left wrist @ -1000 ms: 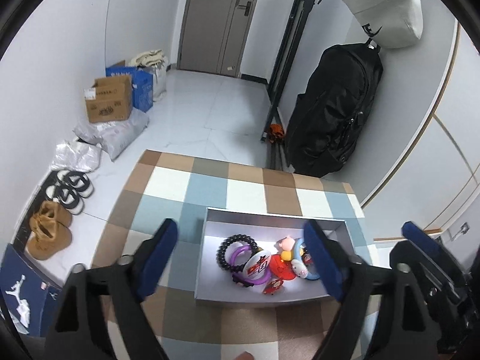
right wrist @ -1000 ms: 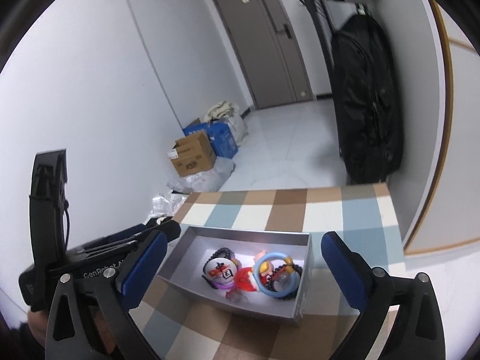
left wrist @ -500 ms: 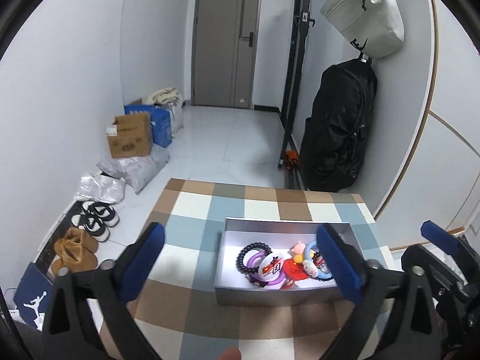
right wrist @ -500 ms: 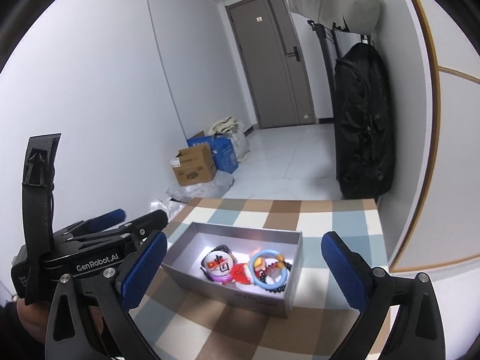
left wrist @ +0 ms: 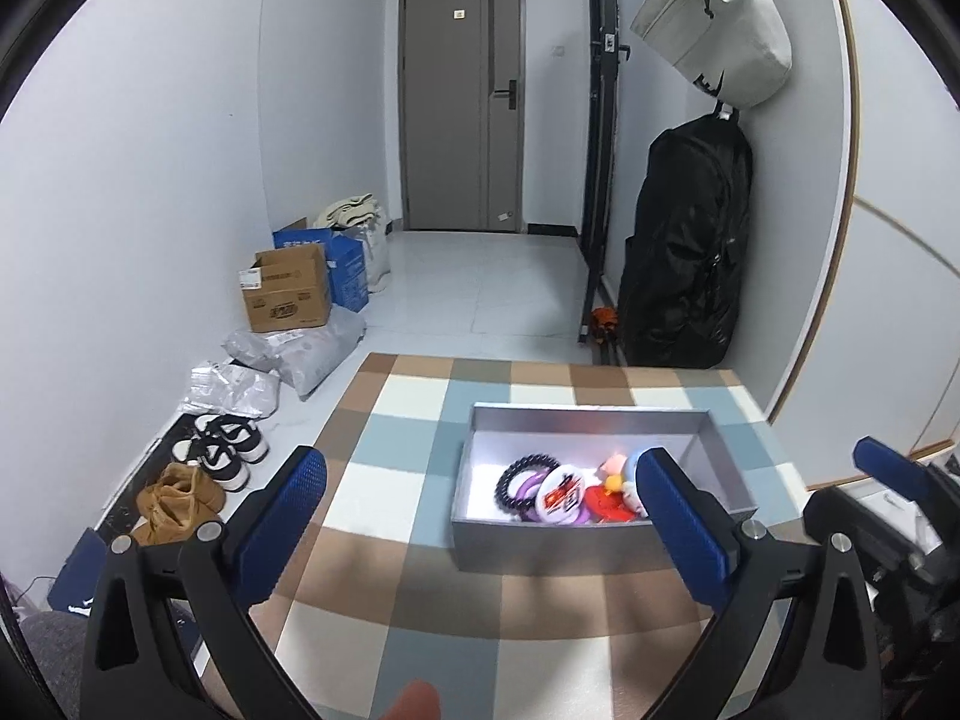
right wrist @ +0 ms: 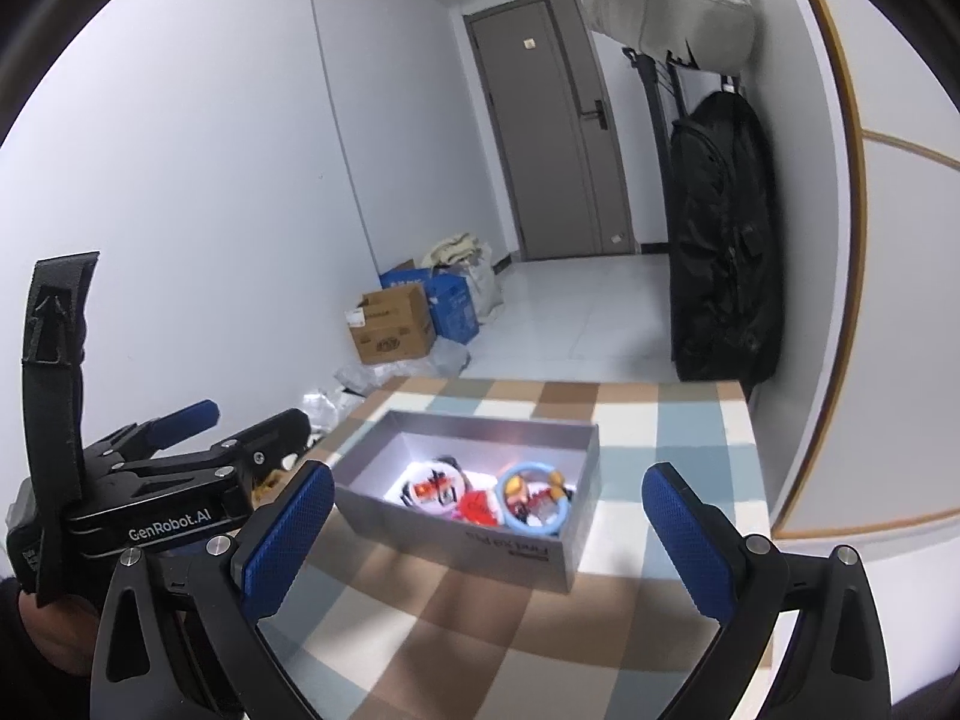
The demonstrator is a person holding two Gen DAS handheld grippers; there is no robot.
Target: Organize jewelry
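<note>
From the left wrist, the left gripper point(left wrist: 480, 516) is hanging level above the checked cloth point(left wrist: 390, 480), jaws spread wide and gripping nothing, while the grey box point(left wrist: 474, 516) of jewelry point(left wrist: 564, 489) is sitting ahead, just right of centre. From the right wrist, the right gripper point(right wrist: 480, 531) is likewise gaping wide and empty, with the box point(right wrist: 468, 546) lying between its fingers point(right wrist: 690, 540).

Box point(left wrist: 585, 549) on checked table point(left wrist: 384, 480), bracelets point(left wrist: 528, 483) and what may be charms point(left wrist: 612, 489) inside, backpack point(left wrist: 684, 258) behind
</note>
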